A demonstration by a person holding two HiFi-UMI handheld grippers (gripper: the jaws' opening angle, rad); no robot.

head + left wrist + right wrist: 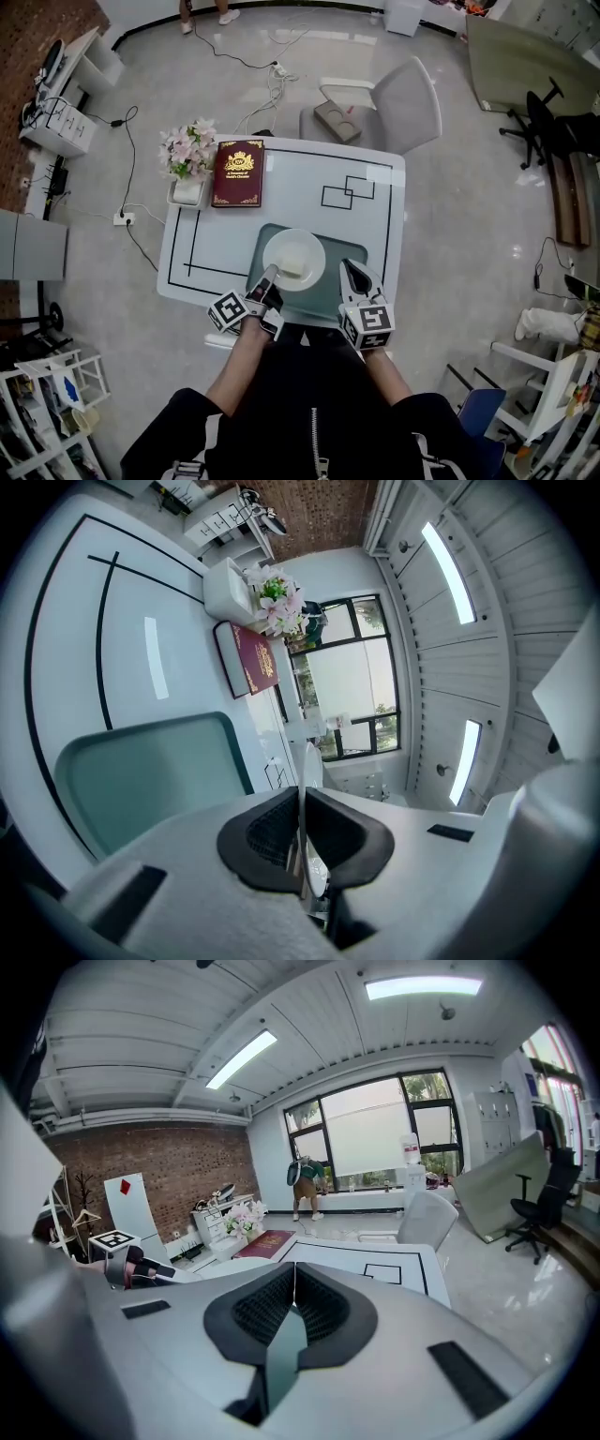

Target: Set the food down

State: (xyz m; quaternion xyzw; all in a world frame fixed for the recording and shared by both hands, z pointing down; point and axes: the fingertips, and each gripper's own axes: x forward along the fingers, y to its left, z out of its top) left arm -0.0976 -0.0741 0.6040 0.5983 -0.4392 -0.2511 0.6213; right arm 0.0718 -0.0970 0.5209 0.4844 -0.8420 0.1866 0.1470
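Head view: a white table (300, 183) marked with black lines carries a teal tray (342, 251) at its near edge. A white plate (281, 242) sits over the middle of the tray, and the food (292, 266), a pale block, lies on the plate slightly toward the near side. The left gripper (269, 275) reaches the plate's near-left rim. The right gripper (352, 270) is at the tray's right part, just beside the plate but apart from it. A red book (238, 172) lies at the far left of the table, with a white pot of pink flowers (189, 150) touching its left side. A grey chair (403, 103) stands behind the table with a flat box (337, 120) on its seat.

Left gripper view: the jaws are pressed together on the thin white rim of the plate, seen edge-on running up between them. The tray spreads out to the left, the book and flowers beyond it. Whether the plate rests on the tray or is held just above it cannot be told.

Right gripper view: the jaws are closed, with a teal sliver of the tray's edge pinched between them. The table stretches ahead toward the chair, and a person (305, 1185) stands by the far window.
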